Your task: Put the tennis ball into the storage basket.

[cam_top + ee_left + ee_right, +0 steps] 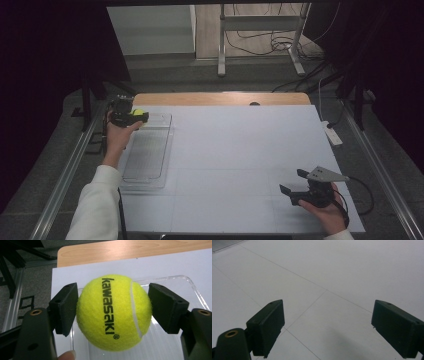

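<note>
We see the left tool (113, 312) clamped on the tennis ball (113, 312) above the clear tray (148, 152); the right tool (328, 327) stands open over the table (342, 272).

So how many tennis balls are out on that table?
1. The tennis ball is clamped in the left tongs, held over the far end of the clear tray. None seems hidden.

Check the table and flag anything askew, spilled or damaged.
Nothing stands out. The tennis ball sits intact in the left gripper above the clear tray, which lies flat and square to the table edge; the right gripper is open.
</note>
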Motion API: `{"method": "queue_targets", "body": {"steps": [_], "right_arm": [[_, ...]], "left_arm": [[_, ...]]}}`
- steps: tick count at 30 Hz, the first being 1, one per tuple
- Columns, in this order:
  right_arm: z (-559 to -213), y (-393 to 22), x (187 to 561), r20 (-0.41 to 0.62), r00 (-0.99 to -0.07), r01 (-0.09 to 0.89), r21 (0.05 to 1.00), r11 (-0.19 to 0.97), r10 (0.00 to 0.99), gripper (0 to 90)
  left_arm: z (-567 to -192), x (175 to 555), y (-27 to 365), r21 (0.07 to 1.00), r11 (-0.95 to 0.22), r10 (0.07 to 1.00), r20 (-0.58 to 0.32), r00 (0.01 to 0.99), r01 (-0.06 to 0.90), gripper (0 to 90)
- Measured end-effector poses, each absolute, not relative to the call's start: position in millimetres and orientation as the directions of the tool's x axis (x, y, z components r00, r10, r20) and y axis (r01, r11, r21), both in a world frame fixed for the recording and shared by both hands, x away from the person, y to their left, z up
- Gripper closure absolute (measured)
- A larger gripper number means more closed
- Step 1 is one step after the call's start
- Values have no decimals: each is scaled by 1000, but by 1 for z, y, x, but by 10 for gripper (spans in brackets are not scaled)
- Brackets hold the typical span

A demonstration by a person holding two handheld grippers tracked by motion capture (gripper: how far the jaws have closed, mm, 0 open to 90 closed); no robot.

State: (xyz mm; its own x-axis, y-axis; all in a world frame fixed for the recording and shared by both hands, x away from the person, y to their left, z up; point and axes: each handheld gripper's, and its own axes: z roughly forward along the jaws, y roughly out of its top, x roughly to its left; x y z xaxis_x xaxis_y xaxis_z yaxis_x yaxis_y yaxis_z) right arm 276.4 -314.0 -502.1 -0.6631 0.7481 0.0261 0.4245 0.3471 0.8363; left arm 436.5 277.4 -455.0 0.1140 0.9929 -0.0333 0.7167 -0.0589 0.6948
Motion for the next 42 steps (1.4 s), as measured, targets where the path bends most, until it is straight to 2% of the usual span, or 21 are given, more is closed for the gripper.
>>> {"method": "queue_targets", "body": {"steps": [42], "right_arm": [[-503, -314, 277, 24, -665, 424, 835, 351, 746, 119]], "left_arm": [[-487, 442, 265, 606, -133, 988, 24, 150, 784, 275]]}}
